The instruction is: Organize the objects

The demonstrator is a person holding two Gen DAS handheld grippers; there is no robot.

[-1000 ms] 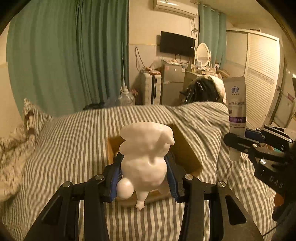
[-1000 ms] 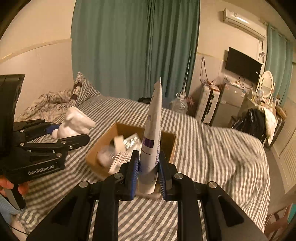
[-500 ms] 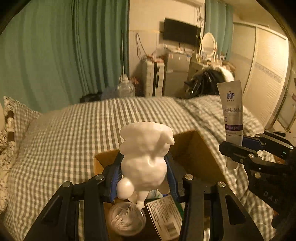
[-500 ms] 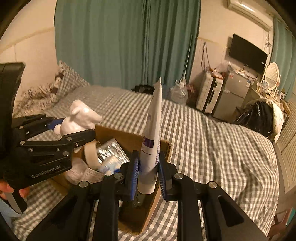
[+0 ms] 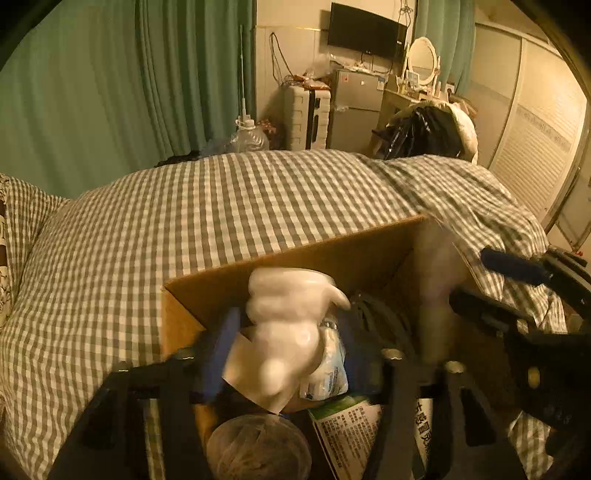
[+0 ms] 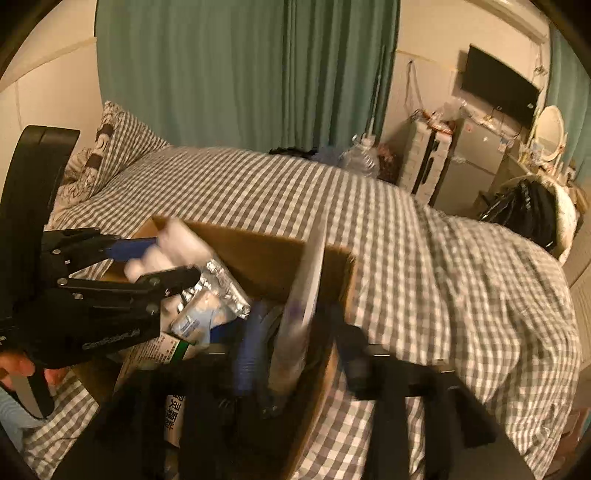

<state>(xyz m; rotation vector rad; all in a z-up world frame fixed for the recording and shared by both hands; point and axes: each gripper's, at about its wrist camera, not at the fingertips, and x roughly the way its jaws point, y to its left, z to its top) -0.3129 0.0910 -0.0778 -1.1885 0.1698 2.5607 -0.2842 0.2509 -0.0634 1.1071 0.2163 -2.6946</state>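
With the left tool (image 5: 284, 343) spread around the white figurine (image 5: 288, 328) and the right tool (image 6: 291, 347) loosening off the tube (image 6: 301, 306), both over the crowded box (image 5: 295, 258) on the bed, either could tip out.

Warm yellow light over a gingham-covered bed (image 5: 229, 206), green curtains (image 5: 110, 81) behind, a wall-mounted TV (image 5: 364, 31), small fridge (image 5: 354, 110) and round mirror (image 5: 423, 61) beyond.

Matt brown cardboard box (image 5: 295, 254) ahead of the tongs, smooth pale figurine (image 5: 284, 332) with a soft sheen, glossy plastic tube (image 6: 306, 280), crinkled shiny foil pack (image 6: 221, 284), woven checked cloth bedcover (image 5: 184, 206) beyond, matt black plastic left tongs (image 6: 162, 258)
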